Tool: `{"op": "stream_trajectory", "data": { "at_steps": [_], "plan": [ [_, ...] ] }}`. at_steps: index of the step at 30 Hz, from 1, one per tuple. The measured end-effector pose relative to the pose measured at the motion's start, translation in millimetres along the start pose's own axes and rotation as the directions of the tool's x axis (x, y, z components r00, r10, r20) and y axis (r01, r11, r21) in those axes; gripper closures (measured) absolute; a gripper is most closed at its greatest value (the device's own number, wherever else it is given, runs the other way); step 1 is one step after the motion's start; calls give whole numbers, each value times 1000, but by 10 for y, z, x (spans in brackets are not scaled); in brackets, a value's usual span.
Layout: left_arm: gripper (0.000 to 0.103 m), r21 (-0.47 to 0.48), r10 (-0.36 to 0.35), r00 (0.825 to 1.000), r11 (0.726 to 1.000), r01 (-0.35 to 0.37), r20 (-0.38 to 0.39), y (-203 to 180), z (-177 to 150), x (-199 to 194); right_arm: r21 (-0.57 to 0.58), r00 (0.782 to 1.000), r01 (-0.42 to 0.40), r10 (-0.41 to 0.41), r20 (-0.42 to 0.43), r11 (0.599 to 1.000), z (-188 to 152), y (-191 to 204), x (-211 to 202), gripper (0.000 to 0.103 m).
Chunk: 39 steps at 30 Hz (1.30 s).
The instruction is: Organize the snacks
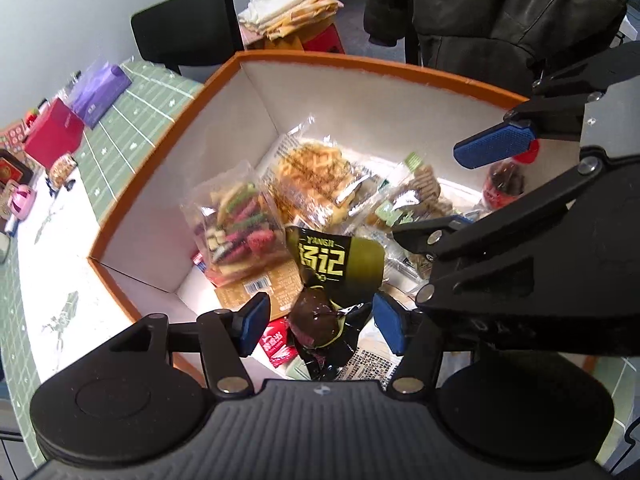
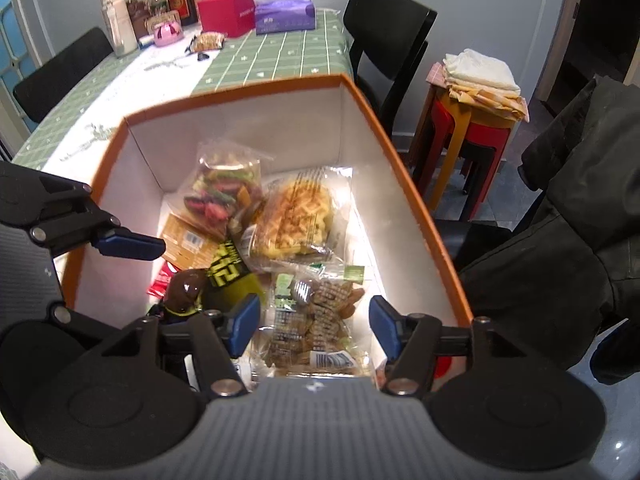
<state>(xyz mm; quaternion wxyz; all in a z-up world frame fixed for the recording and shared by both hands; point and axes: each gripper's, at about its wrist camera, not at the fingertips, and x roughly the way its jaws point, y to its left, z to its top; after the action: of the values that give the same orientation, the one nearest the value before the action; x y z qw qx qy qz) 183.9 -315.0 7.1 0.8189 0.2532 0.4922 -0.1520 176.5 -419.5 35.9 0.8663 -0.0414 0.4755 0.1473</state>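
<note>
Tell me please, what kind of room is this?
Probably a home dining room: a table with a green checked cloth holding bottles and a tissue pack, black dining chairs, and stacked stools bearing folded cloths.

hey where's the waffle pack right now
The waffle pack lies inside the orange-rimmed box toward its far wall, right of the colourful snack bag in the right wrist view.
</note>
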Motion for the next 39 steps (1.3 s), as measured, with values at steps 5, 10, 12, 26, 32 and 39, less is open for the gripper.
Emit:
{"op": "stream_trajectory", "data": {
  "at_steps": [5,10,12,26,32,39],
  "plan": [
    [31,9,3,1000,1000,-3,26,-9,-13,-214,24,999,-6,5,35,1000,-13,-4,-183,42],
    [30,-16,-11,998,1000,12,61,36,-22,-430,52,995,13,-18,98,999,-47,30,-403,39],
    [30,-41,-31,995,999,35,90,83,-33,-550,71,990,27,-37,136,997,-66,30,-530,39],
    [18,-181,-102,952,971,158,287,295,-351,-1061,224,924,66,-144,354,972,-387,140,-1259,21],
    [12,-295,-67,916,935,195,395,418,-752,-1136,287,881,78,-201,429,955,-615,328,-1367,6],
    [12,-425,-82,893,858,289,443,636,-1143,-900,326,875,84,-226,429,942,-820,525,-1440,3]
  ]
}}
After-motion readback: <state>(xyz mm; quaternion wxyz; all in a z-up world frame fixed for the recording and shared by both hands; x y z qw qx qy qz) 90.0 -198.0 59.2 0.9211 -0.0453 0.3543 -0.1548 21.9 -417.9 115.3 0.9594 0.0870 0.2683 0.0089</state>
